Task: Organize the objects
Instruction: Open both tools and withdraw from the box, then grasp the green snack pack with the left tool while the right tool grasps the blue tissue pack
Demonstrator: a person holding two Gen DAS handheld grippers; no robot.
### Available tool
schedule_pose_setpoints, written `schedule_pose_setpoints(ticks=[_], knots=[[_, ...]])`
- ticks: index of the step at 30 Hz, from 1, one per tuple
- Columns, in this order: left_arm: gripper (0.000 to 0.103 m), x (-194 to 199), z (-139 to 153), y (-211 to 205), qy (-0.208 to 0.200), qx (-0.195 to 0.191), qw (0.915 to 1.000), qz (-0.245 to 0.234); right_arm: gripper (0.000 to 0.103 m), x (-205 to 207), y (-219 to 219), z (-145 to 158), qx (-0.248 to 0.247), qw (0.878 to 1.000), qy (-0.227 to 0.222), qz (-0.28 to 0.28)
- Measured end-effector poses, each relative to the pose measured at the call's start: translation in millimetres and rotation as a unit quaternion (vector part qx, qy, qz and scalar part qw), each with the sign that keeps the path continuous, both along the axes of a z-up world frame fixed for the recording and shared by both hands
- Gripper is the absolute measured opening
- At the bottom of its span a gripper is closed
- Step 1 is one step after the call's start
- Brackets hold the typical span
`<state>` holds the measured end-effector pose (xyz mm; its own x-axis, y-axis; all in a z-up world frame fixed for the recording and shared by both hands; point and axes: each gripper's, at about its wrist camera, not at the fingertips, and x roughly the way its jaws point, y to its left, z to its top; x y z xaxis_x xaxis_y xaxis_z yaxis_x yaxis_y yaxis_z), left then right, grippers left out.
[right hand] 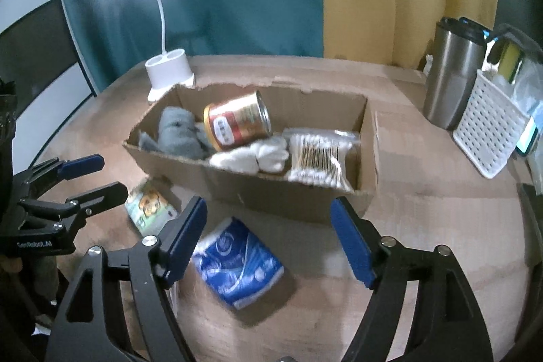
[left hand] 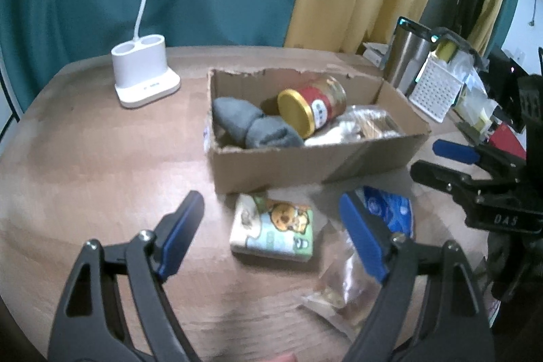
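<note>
Between our left gripper (left hand: pixel 271 236) fingers, spread wide and holding nothing, lies the cartoon-printed tissue pack (left hand: pixel 273 231), flat on the wooden table (left hand: pixel 101 158) just in front of the cardboard box (left hand: pixel 305 165). Our right gripper (right hand: pixel 268 240) is likewise spread and empty, hovering over the blue tissue pack (right hand: pixel 237 263), which rests on the table near the box's front wall. Beside the cartoon pack, toward the right, we see a clear bag of brownish snacks (left hand: pixel 342 287), also outside the box. Inside the box we already have a red and gold can (right hand: pixel 237 122) lying on its side, grey socks (right hand: pixel 178 131), something white and soft (right hand: pixel 261 155) and a packet of cotton swabs (right hand: pixel 322 155). We judge the sorting to be partly done, with three loose items left, and the step in hand to be the approach to a pick. Next we need to lower one gripper so its fingers straddle a pack, close gently since the packs are soft, lift clear of the box wall and set it in a free spot. Farther out stand a white lamp base (left hand: pixel 144 77), a steel tumbler (right hand: pixel 451 73) and a white perforated basket (right hand: pixel 488 131).
</note>
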<state>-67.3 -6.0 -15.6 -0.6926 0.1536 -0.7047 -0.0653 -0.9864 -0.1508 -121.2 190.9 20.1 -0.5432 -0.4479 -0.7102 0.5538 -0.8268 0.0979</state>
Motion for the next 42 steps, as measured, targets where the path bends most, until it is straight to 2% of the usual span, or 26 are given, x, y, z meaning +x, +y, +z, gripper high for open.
schedule_pose_setpoints(ticks=[14, 17, 22, 32, 35, 36, 42], knots=[[0.084, 3, -21, 6, -0.022, -0.009, 0.9997, -0.002, 0.079, 16, -7, -44, 0.038, 0.998, -0.034, 0.043], [0.084, 0, -24, 7, -0.027, -0.016, 0.9995, -0.005, 0.085, 19, -11, -52, 0.041, 0.997, -0.039, 0.059], [0.084, -5, -30, 9, -0.036, -0.023, 0.9991, -0.007, 0.086, 27, -18, -58, 0.055, 0.995, -0.026, 0.083], [0.084, -19, -42, 13, -0.057, -0.042, 0.9974, -0.014, 0.086, 16, -25, -65, 0.071, 0.993, -0.031, 0.084], [0.084, -22, -43, 14, -0.058, -0.050, 0.9970, -0.012, 0.078, 14, -25, -65, 0.074, 0.993, -0.024, 0.085], [0.084, -23, -44, 14, -0.060, -0.049, 0.9969, -0.012, 0.071, 14, -25, -65, 0.074, 0.993, -0.022, 0.085], [0.084, -28, -48, 10, -0.070, -0.036, 0.9969, -0.007, 0.068, 13, -16, -65, 0.066, 0.994, -0.026, 0.084]])
